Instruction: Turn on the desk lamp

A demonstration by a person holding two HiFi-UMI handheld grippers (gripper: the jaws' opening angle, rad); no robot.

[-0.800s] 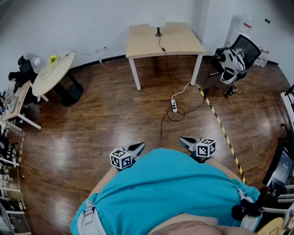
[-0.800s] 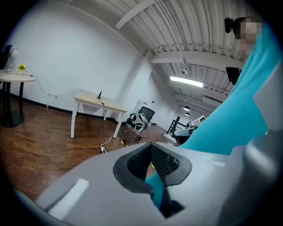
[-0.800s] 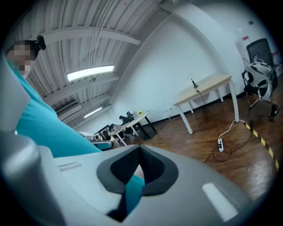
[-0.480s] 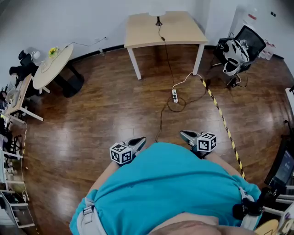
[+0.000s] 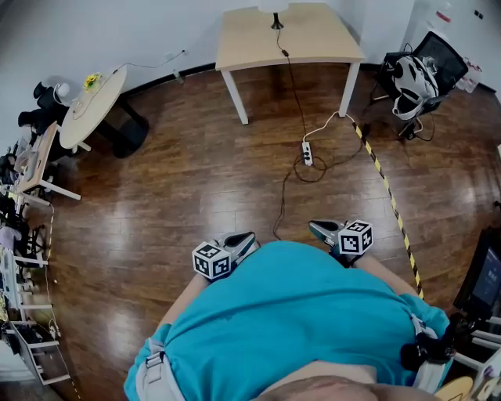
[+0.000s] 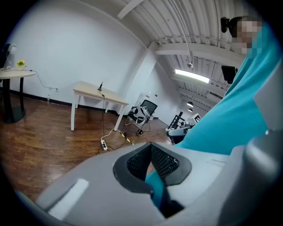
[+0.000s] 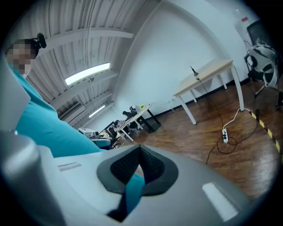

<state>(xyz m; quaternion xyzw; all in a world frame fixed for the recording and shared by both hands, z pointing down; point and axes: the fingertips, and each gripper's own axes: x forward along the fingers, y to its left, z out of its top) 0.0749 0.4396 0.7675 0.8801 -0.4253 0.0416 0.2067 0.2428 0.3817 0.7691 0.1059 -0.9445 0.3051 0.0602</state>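
The desk lamp (image 5: 275, 16) stands at the far edge of a light wooden table (image 5: 313, 43) across the room, its head cut off by the top of the head view. Its dark stem shows small in the left gripper view (image 6: 101, 86) and the right gripper view (image 7: 193, 70). A black cable runs from it down to a white power strip (image 5: 308, 153) on the floor. My left gripper (image 5: 244, 238) and right gripper (image 5: 315, 228) are held close to my teal shirt, both shut and holding nothing, far from the table.
A round table (image 5: 90, 117) on a black base stands at the left. An office chair (image 5: 419, 70) loaded with gear sits right of the table. Yellow-black tape (image 5: 389, 200) crosses the wooden floor. Cluttered shelves (image 5: 19, 258) line the left edge.
The table, cable and power strip have slid upward in the head view, and the lamp now sits at the top edge. Both grippers stay shut near my body.
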